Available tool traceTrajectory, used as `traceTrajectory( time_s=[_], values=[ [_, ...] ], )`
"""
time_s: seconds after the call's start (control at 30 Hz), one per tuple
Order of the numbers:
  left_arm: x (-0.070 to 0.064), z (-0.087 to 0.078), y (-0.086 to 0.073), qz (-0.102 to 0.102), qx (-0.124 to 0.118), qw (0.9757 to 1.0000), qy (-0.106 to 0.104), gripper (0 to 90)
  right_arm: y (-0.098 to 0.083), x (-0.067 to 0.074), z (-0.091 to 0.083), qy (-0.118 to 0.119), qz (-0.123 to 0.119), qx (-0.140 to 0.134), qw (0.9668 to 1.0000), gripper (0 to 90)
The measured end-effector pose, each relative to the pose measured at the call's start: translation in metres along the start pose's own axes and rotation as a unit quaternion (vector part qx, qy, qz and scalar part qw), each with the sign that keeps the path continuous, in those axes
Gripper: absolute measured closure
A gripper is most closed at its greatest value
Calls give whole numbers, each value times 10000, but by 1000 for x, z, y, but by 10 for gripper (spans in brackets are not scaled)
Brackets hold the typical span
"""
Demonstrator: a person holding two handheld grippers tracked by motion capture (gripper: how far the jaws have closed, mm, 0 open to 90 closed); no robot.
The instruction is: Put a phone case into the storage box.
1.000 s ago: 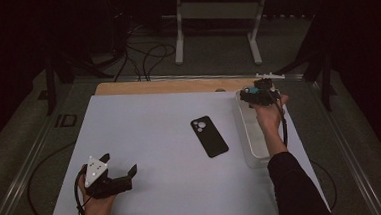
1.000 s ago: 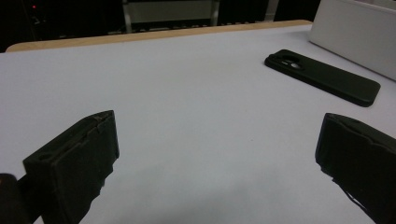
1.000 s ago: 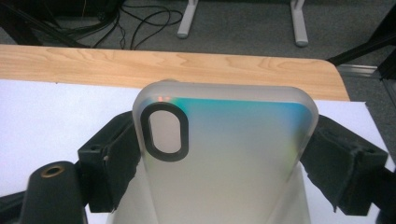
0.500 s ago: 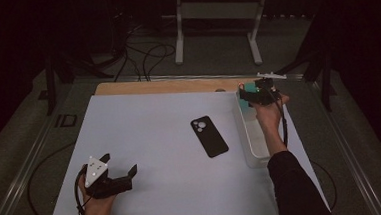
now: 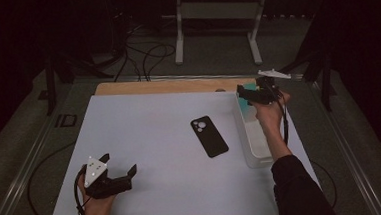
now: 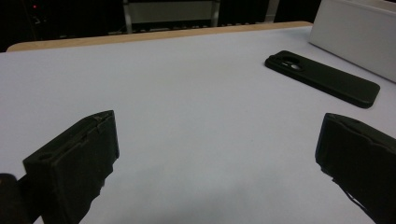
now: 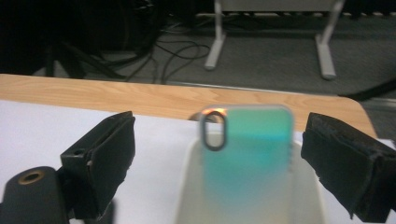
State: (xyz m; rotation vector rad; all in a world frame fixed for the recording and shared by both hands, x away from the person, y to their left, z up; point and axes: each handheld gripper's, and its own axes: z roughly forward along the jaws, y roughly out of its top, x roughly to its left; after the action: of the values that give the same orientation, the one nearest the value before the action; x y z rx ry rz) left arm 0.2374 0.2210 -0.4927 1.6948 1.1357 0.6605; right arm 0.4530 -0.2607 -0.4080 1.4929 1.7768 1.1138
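Note:
A black phone case (image 5: 209,136) lies camera side up in the middle of the white table (image 5: 144,125); it also shows at the upper right of the left gripper view (image 6: 322,79). A teal iridescent phone case (image 7: 252,149) stands upright at the far end of a clear bin (image 5: 256,153). My right gripper (image 5: 245,95) hovers over that end. Its jaws have just been opening and now stand open (image 7: 219,130), with the teal case in line between them, untouched. My left gripper (image 5: 119,163) rests low at the near left, open and with nothing in it (image 6: 219,144).
The bin (image 6: 355,28) runs along the table's right side. A wooden strip (image 7: 163,100) edges the far side of the table. Beyond it are cables (image 5: 145,55) and a metal stand (image 5: 218,15) on the dark floor.
My right gripper has lifted slightly above the bin's far end. The left gripper and the black phone case have stayed put.

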Motion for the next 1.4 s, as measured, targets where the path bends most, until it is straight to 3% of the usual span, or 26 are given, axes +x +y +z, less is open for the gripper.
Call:
traceTrajectory(
  time_s=[0.2,0.4,0.6,0.8,0.87,1.07,1.4],
  values=[
    [0,0,0,-2,16,10000,4,1,2,18,-10,368,-184,-120,9991,98],
    [0,0,0,-1,13,10000,6,1,-2,39,-23,759,-384,-228,9961,98],
    [0,-1,0,-12,-9,10000,11,1,-14,58,-45,1287,-526,-396,9895,98],
    [1,-4,1,-53,-65,10000,39,1,-34,70,-71,1593,-752,-540,9829,99],
    [2,-5,1,-70,-85,9999,52,1,-43,70,-80,1695,-820,-598,9803,99],
    [4,-7,3,-84,-111,9999,62,1,-75,64,-108,1705,-1099,-774,9761,119],
    [-2,-10,12,-12,-169,9998,-116,1,-123,39,-147,1609,-1040,-983,9765,158]
  ],
)
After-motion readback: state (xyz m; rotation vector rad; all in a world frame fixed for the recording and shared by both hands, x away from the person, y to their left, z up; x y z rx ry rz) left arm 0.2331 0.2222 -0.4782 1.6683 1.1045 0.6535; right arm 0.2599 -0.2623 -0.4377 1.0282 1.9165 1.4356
